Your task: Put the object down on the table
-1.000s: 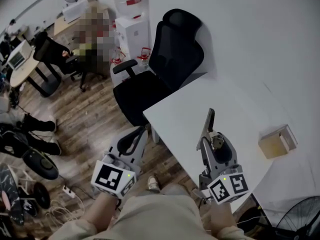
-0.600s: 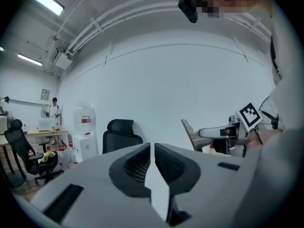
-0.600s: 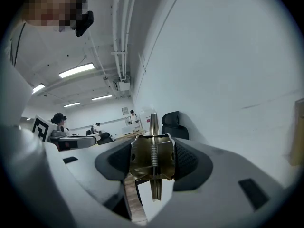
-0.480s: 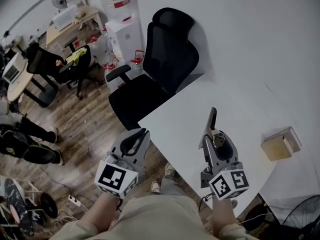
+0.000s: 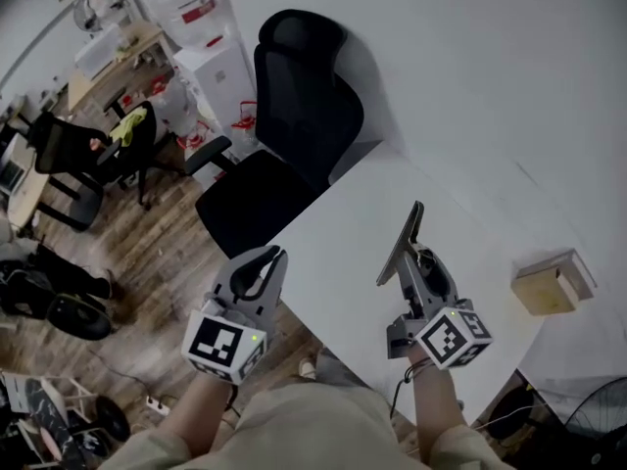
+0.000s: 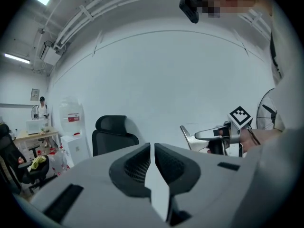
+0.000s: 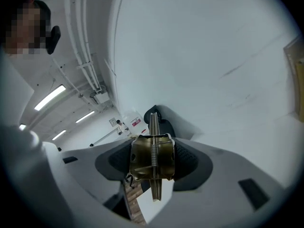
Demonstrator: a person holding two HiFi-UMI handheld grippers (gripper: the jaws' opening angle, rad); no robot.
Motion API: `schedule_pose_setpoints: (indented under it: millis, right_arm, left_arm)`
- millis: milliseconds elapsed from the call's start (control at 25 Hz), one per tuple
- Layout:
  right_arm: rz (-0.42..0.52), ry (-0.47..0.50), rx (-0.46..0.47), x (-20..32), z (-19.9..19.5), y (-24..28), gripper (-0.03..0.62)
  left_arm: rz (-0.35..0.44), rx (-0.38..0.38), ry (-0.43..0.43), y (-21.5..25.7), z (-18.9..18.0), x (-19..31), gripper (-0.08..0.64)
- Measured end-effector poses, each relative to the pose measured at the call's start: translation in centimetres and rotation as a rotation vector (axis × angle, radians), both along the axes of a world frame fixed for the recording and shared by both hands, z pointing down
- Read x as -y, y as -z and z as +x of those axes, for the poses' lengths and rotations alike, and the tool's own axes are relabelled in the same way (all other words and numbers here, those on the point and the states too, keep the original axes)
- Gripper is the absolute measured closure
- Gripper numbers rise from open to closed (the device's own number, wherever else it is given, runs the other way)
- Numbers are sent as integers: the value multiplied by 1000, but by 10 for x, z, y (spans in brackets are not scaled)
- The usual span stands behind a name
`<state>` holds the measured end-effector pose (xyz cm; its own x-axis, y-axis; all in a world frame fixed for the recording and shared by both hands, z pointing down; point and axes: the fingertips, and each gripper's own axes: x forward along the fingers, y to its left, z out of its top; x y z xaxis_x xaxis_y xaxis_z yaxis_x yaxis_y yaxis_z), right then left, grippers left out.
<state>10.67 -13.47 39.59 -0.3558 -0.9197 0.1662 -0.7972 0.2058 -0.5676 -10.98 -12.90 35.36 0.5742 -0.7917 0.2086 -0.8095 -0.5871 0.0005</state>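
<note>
My right gripper hangs over the near part of the white table, shut on a brass-coloured metal spring clip. Its long thin blade sticks up and away past the fingertips, off the tabletop. The left gripper view shows the same right gripper from the side, with the blade pointing left. My left gripper is held left of the table's corner, above the wooden floor. Its jaws are shut with nothing between them.
A small cardboard box lies on the table to the right of the right gripper. A black office chair stands at the table's far left edge. White boxes and desks stand beyond it. A fan is at lower right.
The head view has swung, so the chair and room slid left. The right gripper has rolled a little, clip still in its jaws. The left gripper has hardly moved.
</note>
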Motion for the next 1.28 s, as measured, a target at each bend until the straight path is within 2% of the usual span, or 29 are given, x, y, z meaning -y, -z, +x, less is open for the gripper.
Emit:
schedule_pose_setpoints:
  millis: [320, 560, 680, 760, 920, 1280]
  right_arm:
    - [-133, -73, 265, 56, 38, -43, 354]
    - [-209, -145, 403, 78, 44, -66, 354]
    - [-244, -200, 530, 90, 42, -75, 354]
    - [-252, -234, 584, 100, 39, -79, 354]
    - [-255, -298, 576, 122, 39, -90, 354]
    - [-305, -389, 521, 168, 40, -130, 353]
  left_arm:
    - [-4, 49, -26, -15, 40, 58, 517]
    - [-36, 65, -77, -30, 55, 93, 517]
    - [-50, 63, -121, -37, 61, 109, 517]
    - [-65, 62, -160, -43, 63, 120, 517]
    - [-86, 53, -229, -53, 66, 141, 517]
    - [-118, 67, -320, -80, 74, 201, 517]
